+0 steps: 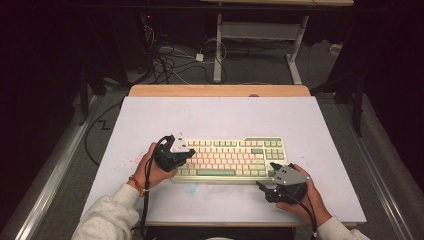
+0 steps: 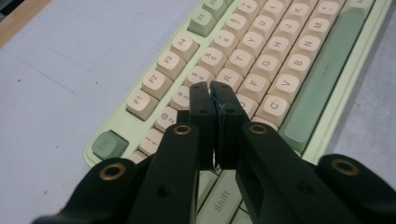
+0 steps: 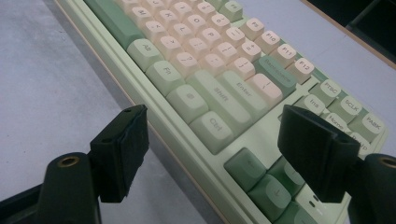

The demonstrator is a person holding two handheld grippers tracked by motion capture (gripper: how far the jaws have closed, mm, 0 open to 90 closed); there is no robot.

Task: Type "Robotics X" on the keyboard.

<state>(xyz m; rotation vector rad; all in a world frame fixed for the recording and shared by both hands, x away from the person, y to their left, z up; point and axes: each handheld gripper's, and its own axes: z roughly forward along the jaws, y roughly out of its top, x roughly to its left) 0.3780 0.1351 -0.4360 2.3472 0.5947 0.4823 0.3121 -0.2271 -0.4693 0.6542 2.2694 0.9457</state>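
A pale green keyboard (image 1: 230,159) with cream and green keys lies across the middle of the white table. My left gripper (image 1: 193,153) is over its left end. In the left gripper view the two black jaws of this left gripper (image 2: 212,89) are pressed together with nothing between them. Their tips sit just above the number row of the keyboard (image 2: 275,60), near the 3 and 4 keys; I cannot tell if they touch. My right gripper (image 1: 268,177) is at the keyboard's near right corner. Seen along its own jaws, the right gripper (image 3: 212,128) stands open, straddling the corner by the Ctrl key (image 3: 211,130).
The white table top (image 1: 220,115) ends in a wooden strip (image 1: 220,90) at the far side. Beyond it are a desk frame (image 1: 218,45) and loose cables (image 1: 170,60) on the floor. A person's grey sleeves reach in from the near edge.
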